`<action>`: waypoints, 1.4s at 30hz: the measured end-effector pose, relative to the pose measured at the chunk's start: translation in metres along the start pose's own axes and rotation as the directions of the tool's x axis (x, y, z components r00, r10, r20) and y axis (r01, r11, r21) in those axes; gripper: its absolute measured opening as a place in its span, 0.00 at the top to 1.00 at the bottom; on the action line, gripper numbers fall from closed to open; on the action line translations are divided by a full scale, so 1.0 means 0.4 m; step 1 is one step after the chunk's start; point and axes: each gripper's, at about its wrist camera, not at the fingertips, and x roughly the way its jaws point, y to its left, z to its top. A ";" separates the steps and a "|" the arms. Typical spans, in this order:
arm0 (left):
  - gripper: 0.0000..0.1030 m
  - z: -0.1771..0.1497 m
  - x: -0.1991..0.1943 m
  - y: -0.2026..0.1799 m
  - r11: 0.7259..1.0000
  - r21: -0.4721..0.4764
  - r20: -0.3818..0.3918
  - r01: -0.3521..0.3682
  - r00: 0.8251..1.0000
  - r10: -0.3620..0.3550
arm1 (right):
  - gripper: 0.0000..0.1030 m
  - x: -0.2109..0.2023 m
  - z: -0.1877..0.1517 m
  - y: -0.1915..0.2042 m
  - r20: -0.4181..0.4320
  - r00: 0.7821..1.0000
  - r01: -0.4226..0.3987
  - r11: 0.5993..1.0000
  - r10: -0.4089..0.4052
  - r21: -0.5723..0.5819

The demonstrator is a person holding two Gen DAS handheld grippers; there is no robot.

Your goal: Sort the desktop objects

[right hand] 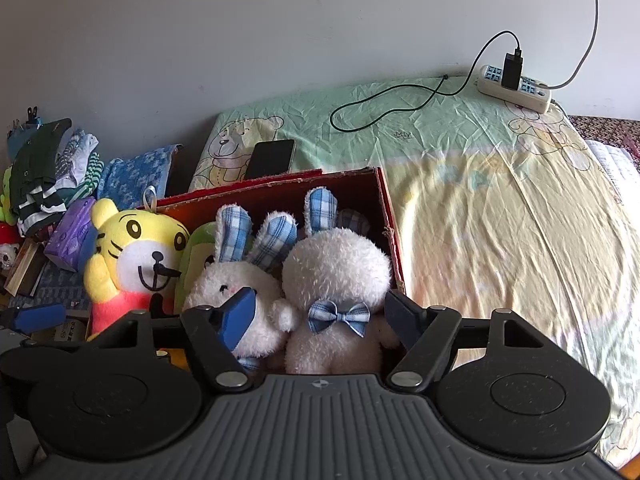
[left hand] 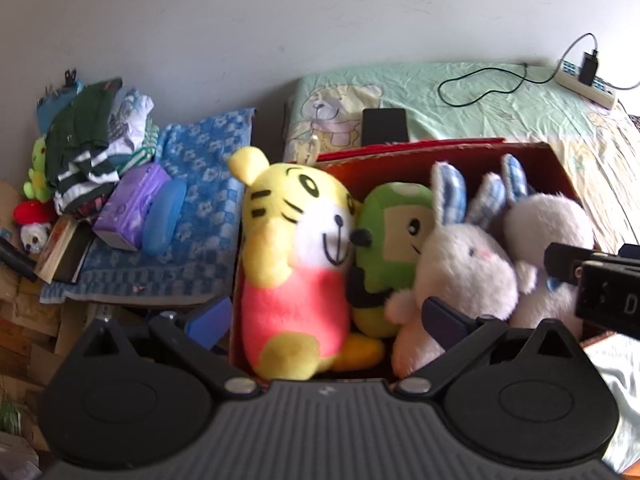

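A red cardboard box (left hand: 556, 168) (right hand: 386, 204) on the bed holds several plush toys: a yellow tiger (left hand: 296, 248) (right hand: 132, 256), a green plush (left hand: 392, 236) (right hand: 196, 252), and two white rabbits with blue plaid ears (left hand: 468, 264) (left hand: 548, 228) (right hand: 236, 280) (right hand: 336, 272). My left gripper (left hand: 324, 320) is open, its fingers either side of the tiger and green plush. My right gripper (right hand: 320, 312) is open around the bow-tie rabbit, not squeezing it.
A black phone (left hand: 384, 126) (right hand: 272, 158) lies behind the box. A power strip (right hand: 516, 88) with charger and cable sits at the far right. To the left, folded clothes (left hand: 92, 140), a purple pack (left hand: 132, 204) and a blue case (left hand: 164, 216) lie on a blue towel.
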 end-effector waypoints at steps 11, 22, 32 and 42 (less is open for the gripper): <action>0.01 0.035 0.018 -0.010 1.000 0.012 -0.007 0.006 1.000 -0.006 | 0.25 0.032 0.017 -0.010 -0.028 0.998 0.061 0.998 -0.061 -0.003; 0.01 0.010 0.050 -0.016 0.994 -0.004 -0.006 0.111 0.994 -0.111 | 0.24 0.043 0.034 0.023 0.016 0.998 0.058 0.993 -0.057 -0.103; 0.01 0.033 0.066 0.010 0.992 -0.057 -0.011 0.113 0.993 -0.114 | 0.24 0.067 0.054 0.002 -0.001 0.998 0.056 0.997 -0.056 -0.049; 0.01 0.025 0.086 0.034 0.988 -0.059 -0.045 0.145 0.988 -0.148 | 0.20 0.067 0.042 0.009 -0.020 1.000 0.019 0.999 -0.020 -0.046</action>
